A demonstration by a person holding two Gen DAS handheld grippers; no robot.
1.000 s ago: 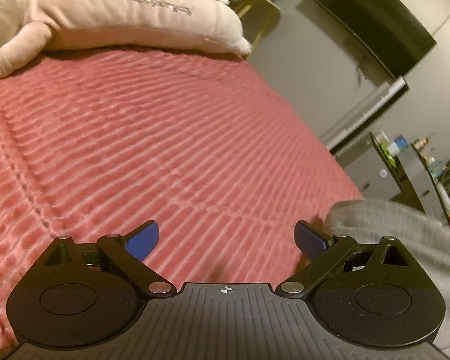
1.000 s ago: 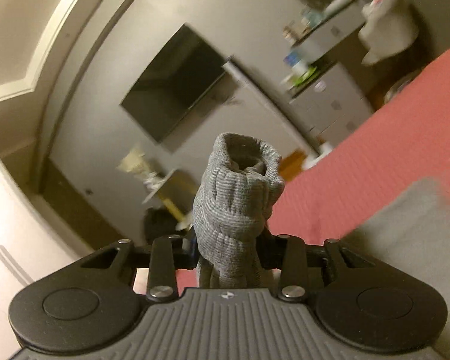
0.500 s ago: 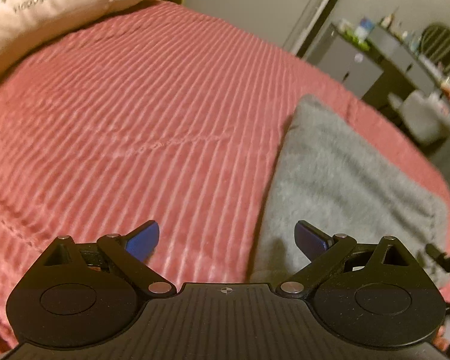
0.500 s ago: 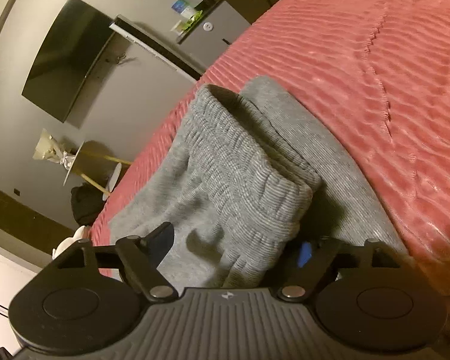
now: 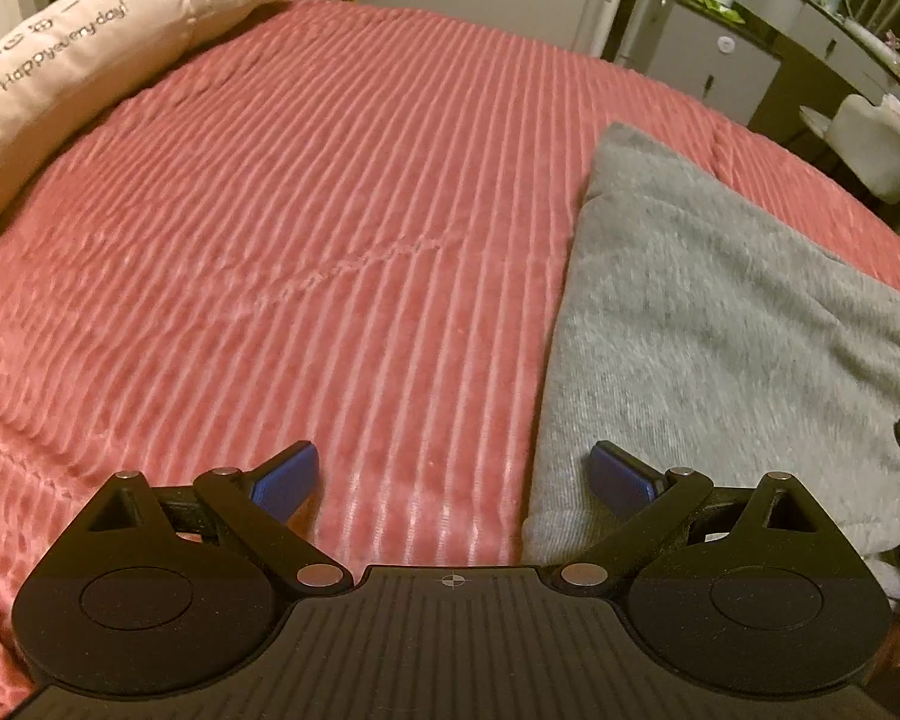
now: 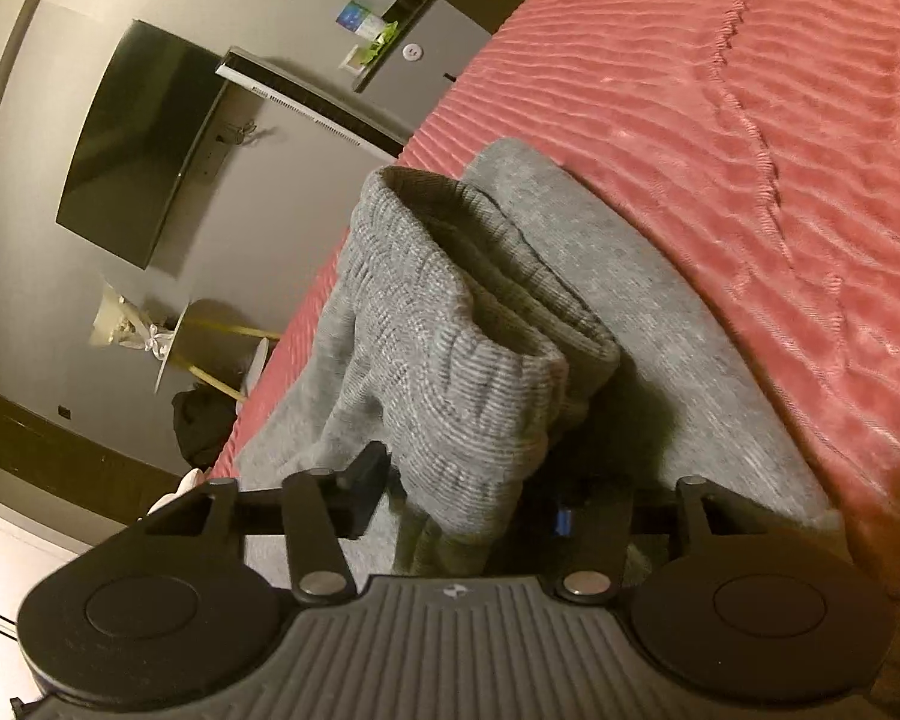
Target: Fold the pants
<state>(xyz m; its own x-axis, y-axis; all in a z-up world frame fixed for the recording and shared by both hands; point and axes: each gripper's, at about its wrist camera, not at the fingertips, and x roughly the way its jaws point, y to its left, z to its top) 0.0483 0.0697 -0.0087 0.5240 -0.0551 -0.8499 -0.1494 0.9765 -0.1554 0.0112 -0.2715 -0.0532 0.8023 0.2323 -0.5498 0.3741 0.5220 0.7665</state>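
Observation:
The grey pants [image 5: 720, 324] lie folded on the pink ribbed bedspread [image 5: 330, 240], at the right of the left wrist view. My left gripper [image 5: 453, 483] is open and empty, low over the bedspread, with its right finger over the pants' left edge. In the right wrist view the ribbed cuffs of the pants [image 6: 450, 330] lie between the fingers of my right gripper [image 6: 468, 504], on top of the folded grey fabric. That gripper's jaws stand apart, narrower than before; whether they pinch the cuffs is hidden by the fabric.
A pale pink plush pillow [image 5: 90, 42] with writing lies at the bed's far left. Beyond the bed stand a grey cabinet [image 5: 708, 60] and a white chair [image 5: 876, 144]. A wall-mounted TV [image 6: 132, 144] and a small round side table [image 6: 174, 348] show in the right wrist view.
My right gripper lowered the cuffs onto the folded pants and opened; now its jaws are narrower around them. My left gripper swung right, bringing the pants into view.

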